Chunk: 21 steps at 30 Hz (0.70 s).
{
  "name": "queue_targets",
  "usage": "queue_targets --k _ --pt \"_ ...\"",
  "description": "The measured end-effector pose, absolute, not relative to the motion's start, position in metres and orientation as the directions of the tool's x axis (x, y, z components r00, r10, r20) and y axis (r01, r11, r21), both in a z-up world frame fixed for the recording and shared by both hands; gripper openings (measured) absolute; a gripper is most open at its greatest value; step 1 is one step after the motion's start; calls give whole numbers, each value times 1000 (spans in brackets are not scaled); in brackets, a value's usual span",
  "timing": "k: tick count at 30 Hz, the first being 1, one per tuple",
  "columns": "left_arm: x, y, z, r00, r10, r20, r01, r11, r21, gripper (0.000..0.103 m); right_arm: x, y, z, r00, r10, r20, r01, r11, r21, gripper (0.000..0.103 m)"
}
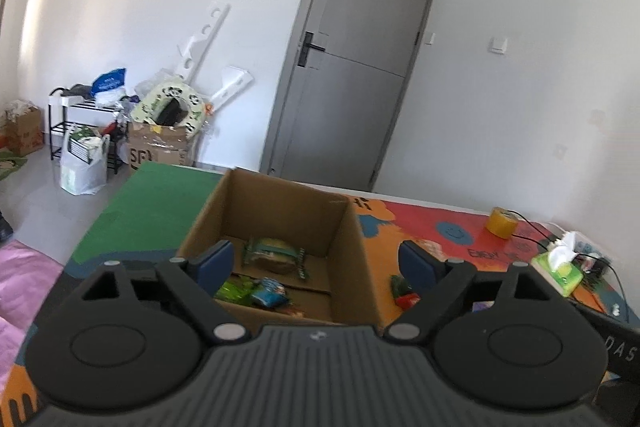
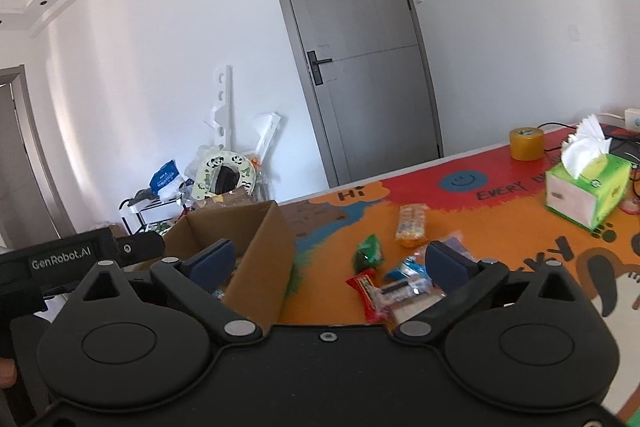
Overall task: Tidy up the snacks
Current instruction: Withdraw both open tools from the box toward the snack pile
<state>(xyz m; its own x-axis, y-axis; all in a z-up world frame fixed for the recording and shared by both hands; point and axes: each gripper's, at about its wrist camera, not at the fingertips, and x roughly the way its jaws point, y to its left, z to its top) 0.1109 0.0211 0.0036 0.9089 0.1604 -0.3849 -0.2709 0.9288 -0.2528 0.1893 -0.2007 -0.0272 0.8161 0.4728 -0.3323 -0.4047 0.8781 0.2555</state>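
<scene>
An open cardboard box [image 1: 280,227] stands on the colourful mat. Inside it lie a green-brown packet [image 1: 272,255], a green packet [image 1: 234,291] and a blue packet [image 1: 270,293]. My left gripper [image 1: 316,261] hangs open above the box's near side, with nothing between its pads. My right gripper [image 2: 330,261] is open too, over the box's right wall [image 2: 264,259] and a loose pile of snacks: a green packet [image 2: 368,253], an orange-yellow packet [image 2: 411,227], a red packet [image 2: 366,293] and a blue one [image 2: 408,269]. Neither gripper touches a snack.
A green tissue box [image 2: 586,187] and a yellow tape roll [image 2: 526,143] stand at the mat's far right, with black cables [image 1: 532,231] nearby. A black housing marked GenRobot.AI [image 2: 60,259] sits left of the box. Beyond the table are a grey door [image 1: 352,67] and floor clutter [image 1: 160,131].
</scene>
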Motion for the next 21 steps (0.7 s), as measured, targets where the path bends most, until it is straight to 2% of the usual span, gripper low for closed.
queue_targets --k 6,21 --pt "109 10 2 911 127 -391 -242 935 -261 94 184 -216 -31 823 458 -336 -386 885 261 103" --pt "111 -29 -4 912 17 -411 -129 961 -246 95 179 -256 -39 836 426 -346 -342 898 278 103"
